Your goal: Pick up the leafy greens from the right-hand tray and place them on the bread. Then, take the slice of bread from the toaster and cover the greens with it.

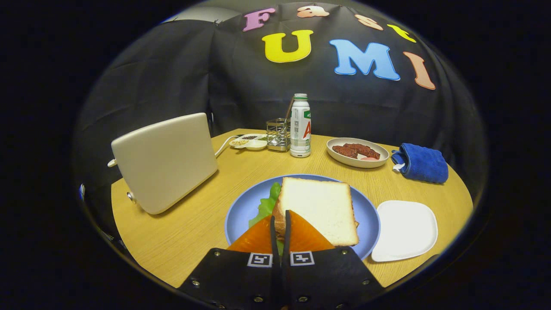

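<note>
A white slice of bread (320,209) lies on top of the leafy greens (267,203) on the blue plate (243,206), just ahead of my fingers. The green leaves stick out from under the slice on its left side. My gripper (280,218) is low over the plate's near rim. Its fingers stand almost together, pinching the near left edge of the top slice, and a sliver of crust shows in the thin gap between them. The cream toaster (165,161) stands to the left of the plate; its slots are hidden from here.
A bare white tray (404,230) sits right of the plate. Beyond the plate are a white bottle (300,125), a wire rack (277,134), a small divided dish (249,142), a bowl of red meat (357,152) and a folded blue towel (422,163).
</note>
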